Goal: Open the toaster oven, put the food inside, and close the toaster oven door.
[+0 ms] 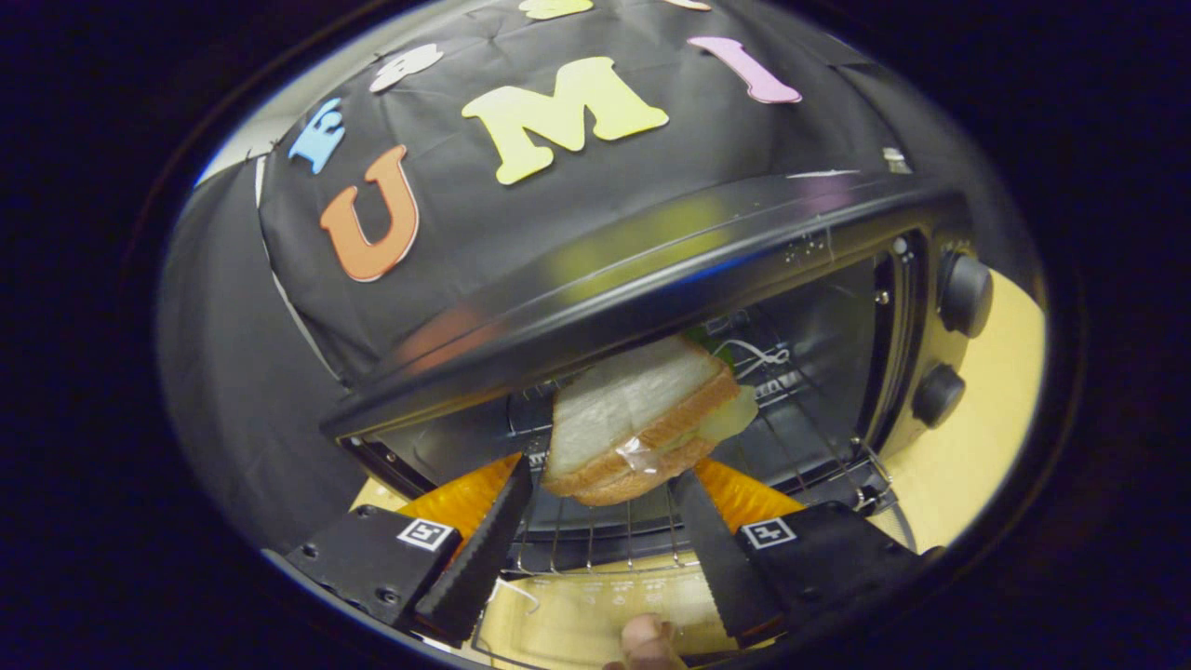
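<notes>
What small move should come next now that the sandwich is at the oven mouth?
Probably ease forward and lower. The gripper is shut on the sandwich, which hangs tilted above the front edge of the wire rack in the open toaster oven. It looks not yet seated, so opening now risks it tumbling onto the door.

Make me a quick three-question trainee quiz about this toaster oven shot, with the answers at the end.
1. True or false: the toaster oven door is shut.
2. What is the gripper holding? A) a sandwich B) a mug C) a spoon
3. Fill in: the two knobs sit on the oven's ____ side as the camera sees it.

Key
1. False. The door is folded down below the fingers and the wire rack is exposed.
2. A. Both fingers press on the sandwich, which is at the oven mouth above the rack.
3. Right.
</notes>
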The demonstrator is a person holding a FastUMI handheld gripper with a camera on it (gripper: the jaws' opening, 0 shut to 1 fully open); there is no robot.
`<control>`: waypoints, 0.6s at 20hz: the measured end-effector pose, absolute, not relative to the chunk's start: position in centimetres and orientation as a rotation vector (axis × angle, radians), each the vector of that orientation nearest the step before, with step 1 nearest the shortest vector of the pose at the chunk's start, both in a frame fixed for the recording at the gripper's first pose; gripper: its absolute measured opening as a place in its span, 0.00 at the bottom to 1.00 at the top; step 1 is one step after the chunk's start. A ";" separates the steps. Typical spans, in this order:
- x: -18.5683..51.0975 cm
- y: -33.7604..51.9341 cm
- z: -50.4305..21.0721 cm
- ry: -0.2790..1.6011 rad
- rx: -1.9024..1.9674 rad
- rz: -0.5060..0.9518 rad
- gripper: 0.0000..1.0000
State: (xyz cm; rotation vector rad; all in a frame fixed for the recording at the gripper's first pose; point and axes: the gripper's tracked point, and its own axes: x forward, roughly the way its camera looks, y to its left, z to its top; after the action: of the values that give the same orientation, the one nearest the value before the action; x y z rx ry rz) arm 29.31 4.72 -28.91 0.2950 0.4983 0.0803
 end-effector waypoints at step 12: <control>21.4 3.6 -31.7 0.729 0.006 0.036 0.99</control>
State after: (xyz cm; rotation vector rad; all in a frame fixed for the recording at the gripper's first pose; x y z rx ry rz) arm 21.35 3.64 -31.68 0.0063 0.7288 0.0356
